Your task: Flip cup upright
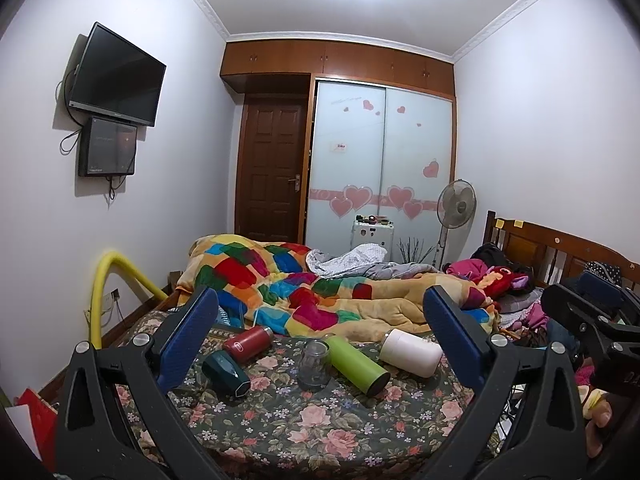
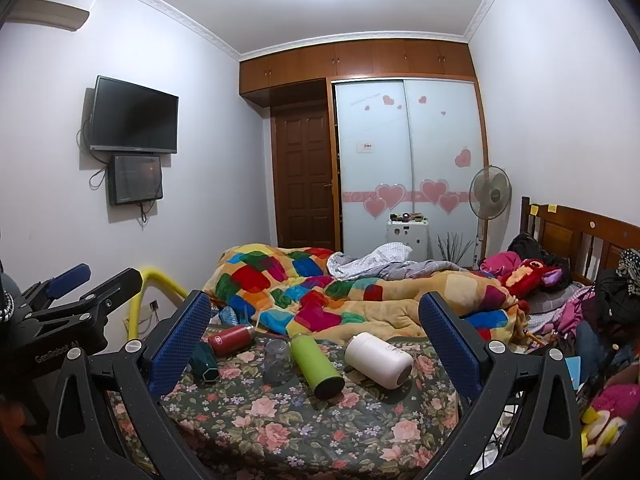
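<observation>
Several cups lie on the floral bed sheet (image 1: 304, 432): a red flask (image 1: 247, 343), a dark green cup (image 1: 226, 372), a lime green flask (image 1: 356, 364) and a white cup (image 1: 411, 352), all on their sides. A clear glass jar (image 1: 314, 364) stands mouth down among them. The same show in the right wrist view: red flask (image 2: 231, 334), dark green cup (image 2: 204, 364), jar (image 2: 278, 362), lime flask (image 2: 316, 364), white cup (image 2: 378, 356). My left gripper (image 1: 320, 320) is open and empty, short of the cups. My right gripper (image 2: 314, 320) is open and empty, also short of them.
A crumpled patchwork quilt (image 1: 320, 292) lies just behind the cups. Clothes and plush toys (image 2: 532, 276) pile at the right by the wooden headboard (image 2: 580, 236). A yellow padded rail (image 1: 104, 292) stands at the bed's left. A fan (image 2: 490, 196) and wardrobe stand behind.
</observation>
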{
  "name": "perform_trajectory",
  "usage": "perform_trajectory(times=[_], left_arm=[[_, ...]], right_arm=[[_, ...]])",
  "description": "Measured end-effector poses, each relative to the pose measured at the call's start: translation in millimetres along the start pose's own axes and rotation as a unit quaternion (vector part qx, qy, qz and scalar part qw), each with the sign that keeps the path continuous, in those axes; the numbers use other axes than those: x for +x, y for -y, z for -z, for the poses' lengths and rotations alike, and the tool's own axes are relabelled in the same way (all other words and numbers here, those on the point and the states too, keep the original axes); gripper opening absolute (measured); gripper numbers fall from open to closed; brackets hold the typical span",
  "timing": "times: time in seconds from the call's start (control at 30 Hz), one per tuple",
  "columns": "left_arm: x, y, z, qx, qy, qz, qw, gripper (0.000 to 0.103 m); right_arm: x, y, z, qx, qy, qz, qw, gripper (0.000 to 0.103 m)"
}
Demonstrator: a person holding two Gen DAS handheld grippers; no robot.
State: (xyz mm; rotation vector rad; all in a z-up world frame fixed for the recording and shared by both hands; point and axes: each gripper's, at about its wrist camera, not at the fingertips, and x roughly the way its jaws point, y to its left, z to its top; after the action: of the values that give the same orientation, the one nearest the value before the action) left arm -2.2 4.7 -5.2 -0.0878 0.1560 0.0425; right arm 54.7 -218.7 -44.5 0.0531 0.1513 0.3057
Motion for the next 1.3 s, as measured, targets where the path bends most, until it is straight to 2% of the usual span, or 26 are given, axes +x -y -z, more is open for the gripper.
perform_trajectory(times=[1.3], left_arm=[[1.2, -2.6, 2.1, 0.0, 0.0, -0.006, 1.0, 0.103]], right_arm=[[1.2, -4.4, 1.9, -0.004, -0.004, -0.006, 1.0, 0.103]])
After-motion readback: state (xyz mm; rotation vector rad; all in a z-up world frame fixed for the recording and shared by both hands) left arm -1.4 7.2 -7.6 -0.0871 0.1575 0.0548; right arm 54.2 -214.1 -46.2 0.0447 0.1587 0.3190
